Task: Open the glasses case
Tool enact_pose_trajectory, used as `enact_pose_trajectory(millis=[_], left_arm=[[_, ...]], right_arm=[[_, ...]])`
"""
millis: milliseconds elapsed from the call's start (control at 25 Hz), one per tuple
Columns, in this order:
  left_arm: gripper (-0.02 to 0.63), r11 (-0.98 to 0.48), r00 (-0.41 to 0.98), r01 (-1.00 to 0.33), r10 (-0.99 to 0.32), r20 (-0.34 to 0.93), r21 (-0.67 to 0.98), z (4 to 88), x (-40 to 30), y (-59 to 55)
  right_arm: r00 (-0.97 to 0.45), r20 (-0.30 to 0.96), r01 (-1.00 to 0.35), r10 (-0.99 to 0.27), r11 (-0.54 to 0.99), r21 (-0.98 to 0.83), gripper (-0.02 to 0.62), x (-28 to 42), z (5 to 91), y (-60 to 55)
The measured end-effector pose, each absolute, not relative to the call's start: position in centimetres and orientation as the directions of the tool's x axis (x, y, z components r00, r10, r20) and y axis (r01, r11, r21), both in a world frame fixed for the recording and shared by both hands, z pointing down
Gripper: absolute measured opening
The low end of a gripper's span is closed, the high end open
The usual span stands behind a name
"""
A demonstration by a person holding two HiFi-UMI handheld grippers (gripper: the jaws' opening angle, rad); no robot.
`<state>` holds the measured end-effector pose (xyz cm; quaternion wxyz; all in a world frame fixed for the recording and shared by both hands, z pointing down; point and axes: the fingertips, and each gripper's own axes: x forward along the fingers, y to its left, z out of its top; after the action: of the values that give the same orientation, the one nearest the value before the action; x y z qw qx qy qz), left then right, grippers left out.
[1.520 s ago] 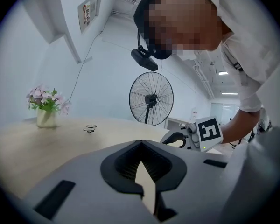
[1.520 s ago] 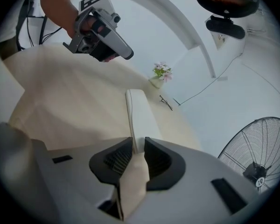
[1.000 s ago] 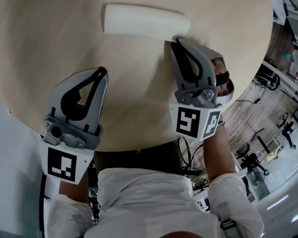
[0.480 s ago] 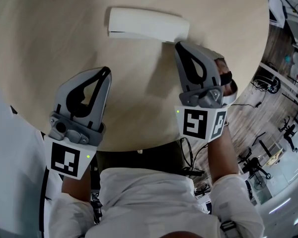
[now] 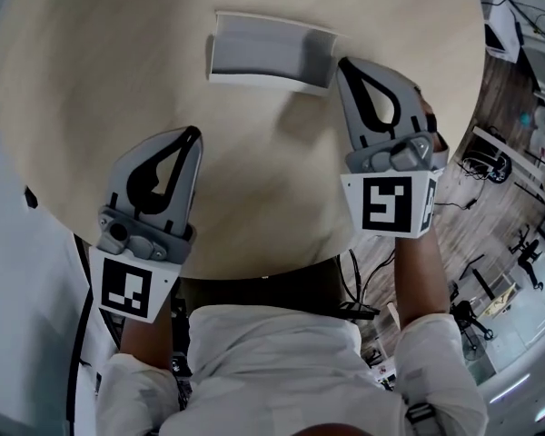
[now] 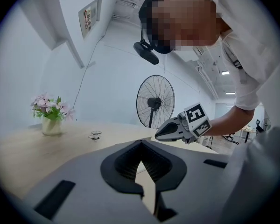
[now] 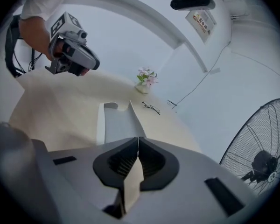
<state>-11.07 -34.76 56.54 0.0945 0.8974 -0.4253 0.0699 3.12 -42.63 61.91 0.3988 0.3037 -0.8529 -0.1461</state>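
Observation:
The white glasses case [image 5: 268,53] lies open on the round wooden table [image 5: 100,107], its grey inside facing up. In the right gripper view the case [image 7: 115,123] sits just beyond the jaws, with one lid corner raised. My right gripper [image 5: 344,64] is shut and empty, its tip right beside the case's right end; whether it touches is unclear. The left gripper [image 5: 193,134] is shut too, hovering over bare table nearer me, well apart from the case. Seen from the left gripper view, the right gripper [image 6: 182,126] hangs above the table.
A pair of glasses [image 7: 150,108] lies on the table past the case, with a small vase of pink flowers [image 7: 145,83] farther back. A standing fan [image 6: 155,101] is behind the table. The table edge [image 5: 282,266] runs close to the person's body.
The case has gone from closed to open, with its grey inside now showing. The right gripper has shifted a little farther away and to the right; the left has barely moved.

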Motion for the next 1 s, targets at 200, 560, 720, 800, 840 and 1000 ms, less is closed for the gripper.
enact_pose_trajectory(millis=[200,560,720,800,840,1000], left_arm=[[0.012,-0.599,0.609,-0.792,-0.762,0.222,0.117,58.1,-10.5,-35.2],[0.012,-0.592,0.605,-0.795,-0.758,0.244,0.132,59.0,-9.7,-36.4],[0.012,-0.589,0.601,-0.798,-0.759,0.248,0.129,57.9,-11.4,-35.5],[0.012,-0.595,0.606,-0.794,-0.759,0.238,0.123,56.9,-13.5,-34.3],[0.012,-0.603,0.612,-0.79,-0.757,0.23,0.116,56.5,-14.7,-33.8],[0.012,-0.627,0.633,-0.772,-0.74,0.229,0.105,53.8,-17.8,-31.6]], right_arm=[[-0.486,0.603,-0.431,-0.632,0.774,0.463,0.026,4.8,63.0,-44.6],[-0.509,0.564,-0.502,-0.65,0.757,0.419,0.026,5.8,61.8,-45.0],[-0.514,0.532,-0.555,-0.673,0.734,0.392,0.026,5.2,59.1,-43.4],[-0.508,0.511,-0.576,-0.694,0.714,0.398,0.025,3.8,57.2,-41.8],[-0.498,0.499,-0.591,-0.709,0.699,0.404,0.025,3.0,56.4,-41.0],[-0.458,0.432,-0.683,-0.777,0.618,0.39,0.025,1.6,51.0,-37.9]])
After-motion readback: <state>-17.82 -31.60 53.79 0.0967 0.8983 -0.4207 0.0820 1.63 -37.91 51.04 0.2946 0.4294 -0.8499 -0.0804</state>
